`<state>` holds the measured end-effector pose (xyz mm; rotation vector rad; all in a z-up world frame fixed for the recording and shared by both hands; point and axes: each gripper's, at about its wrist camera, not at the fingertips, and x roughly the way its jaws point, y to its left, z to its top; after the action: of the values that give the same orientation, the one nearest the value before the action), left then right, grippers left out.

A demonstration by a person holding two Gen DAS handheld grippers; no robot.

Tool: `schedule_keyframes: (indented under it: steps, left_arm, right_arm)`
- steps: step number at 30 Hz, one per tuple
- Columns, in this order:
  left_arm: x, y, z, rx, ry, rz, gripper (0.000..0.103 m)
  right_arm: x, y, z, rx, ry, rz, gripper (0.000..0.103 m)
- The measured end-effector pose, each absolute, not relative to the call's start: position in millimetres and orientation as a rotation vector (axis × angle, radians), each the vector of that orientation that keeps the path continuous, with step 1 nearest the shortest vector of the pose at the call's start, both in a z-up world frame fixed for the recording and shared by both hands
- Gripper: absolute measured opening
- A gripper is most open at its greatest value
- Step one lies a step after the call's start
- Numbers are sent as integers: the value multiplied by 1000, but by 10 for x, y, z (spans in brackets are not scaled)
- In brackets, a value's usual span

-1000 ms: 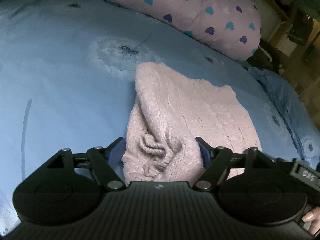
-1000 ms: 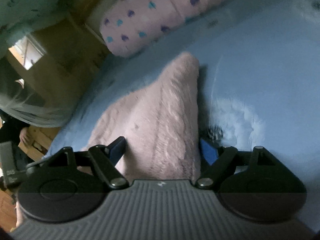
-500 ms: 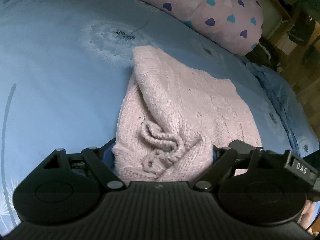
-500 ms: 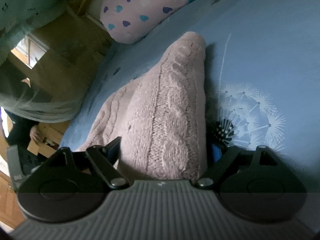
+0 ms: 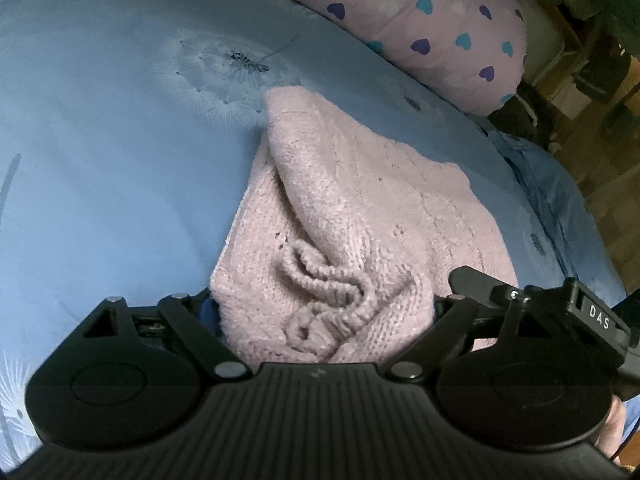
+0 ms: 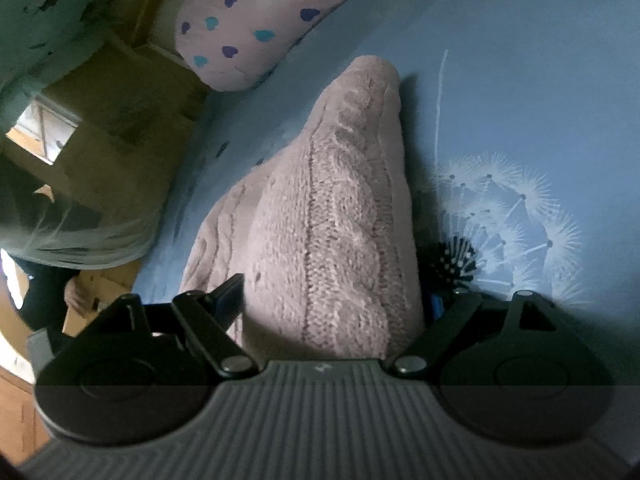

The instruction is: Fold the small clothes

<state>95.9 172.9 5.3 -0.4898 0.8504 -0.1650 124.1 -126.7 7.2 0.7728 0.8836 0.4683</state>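
Only our left wrist view is showing the other gripper's black body lettered "DAS" (image 5: pixel 599 317); only the right is showing a far person's hand (image 6: pixel 74 295). The pale pink cable-knit sweater (image 5: pixel 360 216) is lying on the blue dandelion-print bedsheet (image 5: pixel 100 160), bunching between our left gripper (image 5: pixel 322 308) and right gripper (image 6: pixel 336 300), both spread wide, not pinching it.

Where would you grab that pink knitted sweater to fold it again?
Probably at the thick near edge of the pink knitted sweater, by the bunched ribbed trim, coming in low from the near side. There the layers stack up into a graspable lip, while further back it lies flat on the blue sheet.
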Motion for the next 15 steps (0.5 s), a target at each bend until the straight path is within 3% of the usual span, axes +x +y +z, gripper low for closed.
schedule_keyframes:
  steps: [6,11,15]
  left_arm:
    - [952,1638,66,-437,832,-156,88]
    - [939,1628,95,-448,831,-186,72]
    - [952,1835,60,-605,858,-233,64]
  right_arm:
    - [1309,-1310,44,859,914,447,86]
    - [1294,-1315,41,886,945,428,58]
    - [1214,-1331,140,881,941,447,53]
